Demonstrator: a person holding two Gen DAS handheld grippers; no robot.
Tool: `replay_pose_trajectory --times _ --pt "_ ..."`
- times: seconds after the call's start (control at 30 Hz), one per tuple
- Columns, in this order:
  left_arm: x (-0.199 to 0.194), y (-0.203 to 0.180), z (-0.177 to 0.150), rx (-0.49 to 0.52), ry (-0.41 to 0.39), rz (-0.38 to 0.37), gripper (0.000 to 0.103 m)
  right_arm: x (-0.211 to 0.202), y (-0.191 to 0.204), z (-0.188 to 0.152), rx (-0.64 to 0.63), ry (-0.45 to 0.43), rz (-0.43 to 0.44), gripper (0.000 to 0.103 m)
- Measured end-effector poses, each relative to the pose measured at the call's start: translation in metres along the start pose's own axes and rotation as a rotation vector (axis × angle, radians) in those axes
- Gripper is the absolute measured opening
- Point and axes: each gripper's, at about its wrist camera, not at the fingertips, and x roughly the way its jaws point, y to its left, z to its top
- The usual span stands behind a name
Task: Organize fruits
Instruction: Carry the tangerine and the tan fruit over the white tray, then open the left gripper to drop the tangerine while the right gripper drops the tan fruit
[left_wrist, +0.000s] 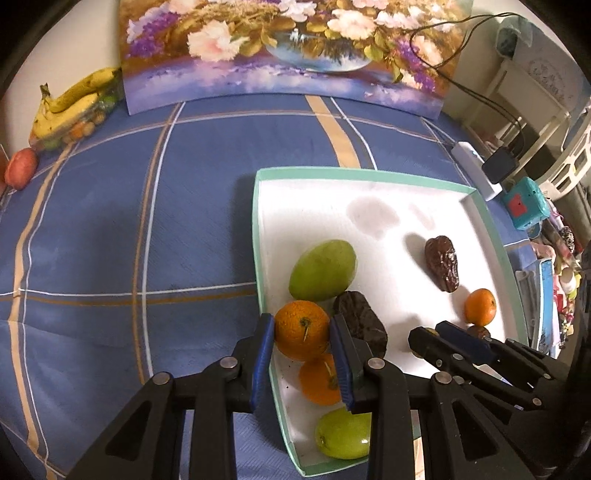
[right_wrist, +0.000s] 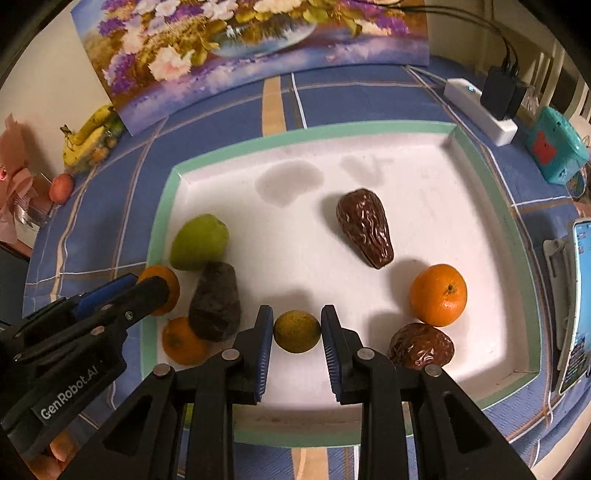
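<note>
Trouble is brewing in the crowded corner of the white tray (left_wrist: 369, 173), where oranges, a green mango (left_wrist: 322, 270) and a dark avocado (left_wrist: 360, 326) are all touching: the left gripper (left_wrist: 302, 332) is clamping an orange (left_wrist: 301, 334) right over the tray's rim, so a lowering hand risks catching that rim or nudging the second orange (left_wrist: 319, 380) beneath. Round, slick fruit could roll once released. Both tools are pointing steeply downward, side by side. The right gripper (right_wrist: 296, 332) is squeezing a small yellow-green lime (right_wrist: 296, 331) low over the tray's near middle, with a wrinkled brown fruit (right_wrist: 421, 345) sitting just beside its outer finger, ready to be bumped.
</note>
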Motion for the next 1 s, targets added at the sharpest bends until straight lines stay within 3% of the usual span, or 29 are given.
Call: replay_pose_trajectory --times 0.57,0.7,1.0 --pt "0.002 0.001 0.002 -0.027 0.038 -0.025 0.034 0.007 0.002 0.004 0.004 0.022 -0.022 0.028" --pt "-0.009 0.003 0.002 -0.025 0.018 0.015 0.045 0.002 0.001 0.004 0.015 0.017 -0.023 0.029" --pt "-0.033 0.024 0.001 -0.073 -0.013 0.04 0.045 -0.019 0.007 0.001 0.002 -0.013 -0.024 0.029"
